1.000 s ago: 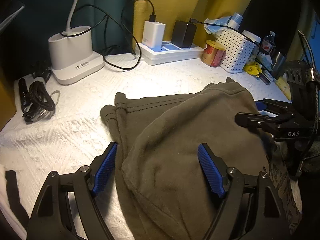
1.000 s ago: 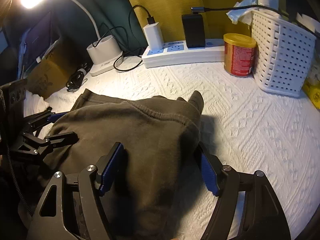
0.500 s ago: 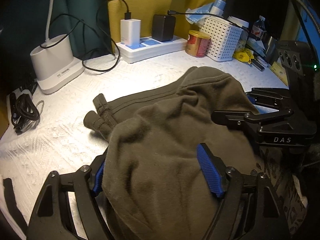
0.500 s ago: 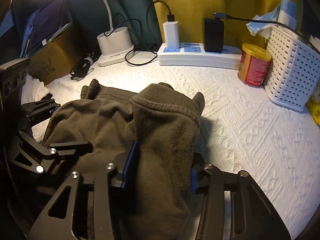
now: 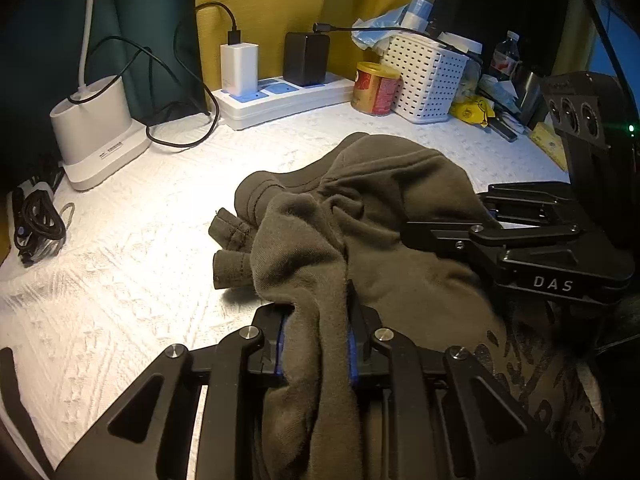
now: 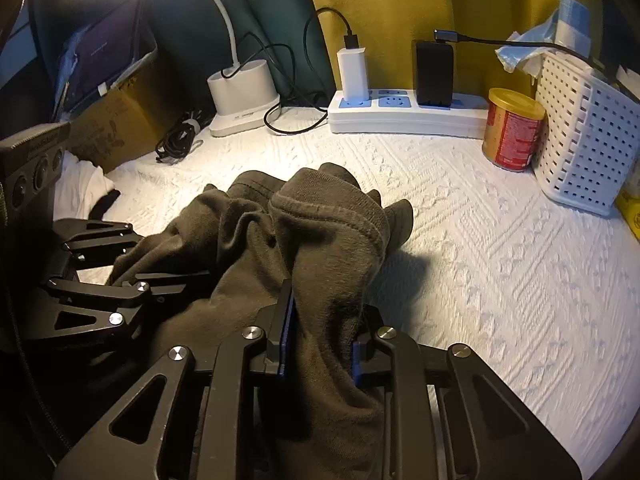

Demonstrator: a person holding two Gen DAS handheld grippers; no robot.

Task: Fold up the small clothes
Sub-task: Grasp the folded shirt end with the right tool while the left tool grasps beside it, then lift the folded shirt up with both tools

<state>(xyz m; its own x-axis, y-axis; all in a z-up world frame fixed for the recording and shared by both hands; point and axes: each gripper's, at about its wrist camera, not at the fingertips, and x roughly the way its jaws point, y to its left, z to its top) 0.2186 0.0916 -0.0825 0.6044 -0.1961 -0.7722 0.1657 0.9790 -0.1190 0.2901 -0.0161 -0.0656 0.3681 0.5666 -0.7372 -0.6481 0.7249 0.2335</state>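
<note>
An olive-green garment (image 5: 380,216) lies bunched on the white textured cloth (image 5: 120,248). In the left wrist view my left gripper (image 5: 316,340) has its jaws closing, blue pads pressed on a thick fold of the garment. My right gripper (image 5: 520,240) shows at the right of that view, over the garment's other side. In the right wrist view my right gripper (image 6: 320,340) is also closing, pads pinching a gathered fold of the garment (image 6: 328,224). My left gripper (image 6: 100,292) sits at the left there, against the fabric.
Along the back stand a white lamp base (image 5: 96,128), a power strip (image 5: 280,100) with chargers and cables, a red-and-gold can (image 5: 376,88) and a white perforated basket (image 5: 428,76). A coiled black cable (image 5: 36,224) lies left. A cardboard box (image 6: 116,128) sits far left.
Both grippers went from wide open around the garment to closed on folds of it. The fabric has bunched up and drawn inward between them.
</note>
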